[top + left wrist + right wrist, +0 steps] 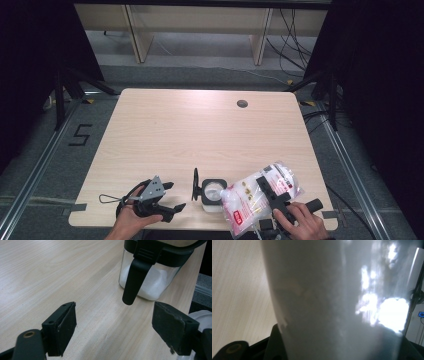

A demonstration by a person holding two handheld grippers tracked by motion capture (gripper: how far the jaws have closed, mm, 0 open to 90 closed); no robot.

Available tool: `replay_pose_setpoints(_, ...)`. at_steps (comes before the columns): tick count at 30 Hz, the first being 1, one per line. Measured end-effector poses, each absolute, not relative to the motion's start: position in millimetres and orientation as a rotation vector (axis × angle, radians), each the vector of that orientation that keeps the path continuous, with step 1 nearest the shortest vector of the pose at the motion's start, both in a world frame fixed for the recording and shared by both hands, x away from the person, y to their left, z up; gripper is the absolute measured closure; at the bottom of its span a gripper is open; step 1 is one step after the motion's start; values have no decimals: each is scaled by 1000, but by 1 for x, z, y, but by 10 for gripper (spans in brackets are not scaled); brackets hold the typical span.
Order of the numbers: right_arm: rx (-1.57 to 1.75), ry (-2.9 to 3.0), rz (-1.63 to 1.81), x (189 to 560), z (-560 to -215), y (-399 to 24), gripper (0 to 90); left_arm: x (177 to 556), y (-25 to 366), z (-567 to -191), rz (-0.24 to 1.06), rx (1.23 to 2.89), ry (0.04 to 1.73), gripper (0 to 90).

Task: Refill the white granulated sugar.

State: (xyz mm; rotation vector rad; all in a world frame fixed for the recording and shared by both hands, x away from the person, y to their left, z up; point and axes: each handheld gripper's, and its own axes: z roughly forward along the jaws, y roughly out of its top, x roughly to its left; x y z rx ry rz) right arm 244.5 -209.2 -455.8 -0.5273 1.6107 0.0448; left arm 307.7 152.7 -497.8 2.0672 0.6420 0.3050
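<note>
A small clear jar (212,194) with a black rim stands near the table's front edge, its black lid (195,184) flipped open to the left. White powder lies in the jar (152,286), and a black clasp (132,280) hangs down its side. My left gripper (174,196) rests left of the jar, open and empty, its jaws (113,325) pointing at the jar. My right gripper (268,188) is shut on a clear plastic bag of white grains (252,200) with red print, held tilted just right of the jar. The bag (332,302) sits between the right gripper's jaws.
The light wooden table (200,130) has a round cable hole (242,103) at the back right. A thin wire loop (107,198) lies left of my left hand. Tape on the floor at the left forms a 5 (80,135).
</note>
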Motion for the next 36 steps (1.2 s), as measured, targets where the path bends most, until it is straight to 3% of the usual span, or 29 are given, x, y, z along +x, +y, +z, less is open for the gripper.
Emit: replay_pose_setpoints(36,-489,1627,56,243,-458,-209,534,308,153,-498,310,2068,642,193)
